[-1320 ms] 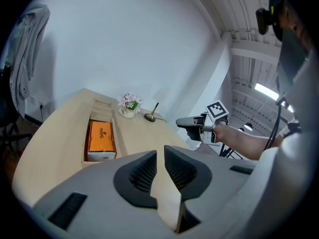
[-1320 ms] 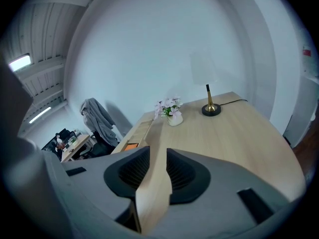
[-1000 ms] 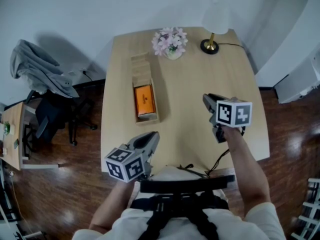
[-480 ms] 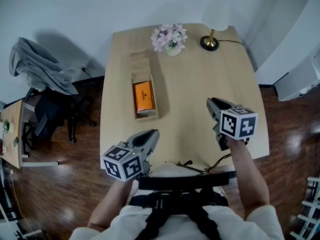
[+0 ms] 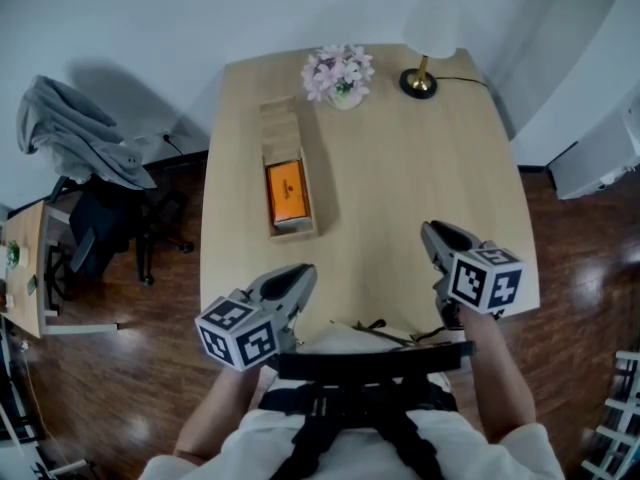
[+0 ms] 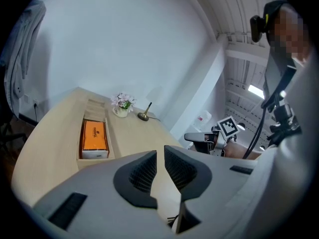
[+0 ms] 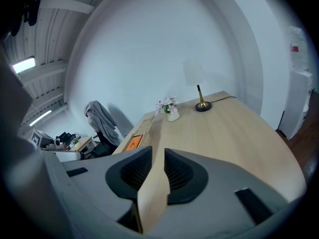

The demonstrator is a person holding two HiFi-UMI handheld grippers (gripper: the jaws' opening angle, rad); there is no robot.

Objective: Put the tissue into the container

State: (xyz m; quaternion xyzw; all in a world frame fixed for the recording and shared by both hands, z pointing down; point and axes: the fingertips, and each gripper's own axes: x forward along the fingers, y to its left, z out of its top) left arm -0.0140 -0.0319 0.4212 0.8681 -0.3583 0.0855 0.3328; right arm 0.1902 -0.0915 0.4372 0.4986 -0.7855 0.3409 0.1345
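An orange tissue pack (image 5: 288,192) lies in the near end of a long wooden container (image 5: 281,126) on the left half of the light wood table (image 5: 400,168). Neither gripper touches it. My left gripper (image 5: 305,273) hovers at the table's near edge, below the container, jaws almost together with nothing between them. My right gripper (image 5: 430,230) hangs over the near right corner, jaws likewise nearly closed and empty. The left gripper view shows the tissue pack (image 6: 94,136) in the container (image 6: 94,108) ahead of the left gripper (image 6: 160,156). In the right gripper view the pack (image 7: 133,142) is far off to the left.
A vase of pink flowers (image 5: 339,76) and a lamp (image 5: 420,83) with its cord stand at the table's far edge. A chair draped with grey clothing (image 5: 80,148) is left of the table. A black cable (image 5: 375,328) lies at the near edge.
The right gripper has drawn back toward the person and the near right corner. The left gripper has slipped slightly back and left. The tissue pack stays in the container.
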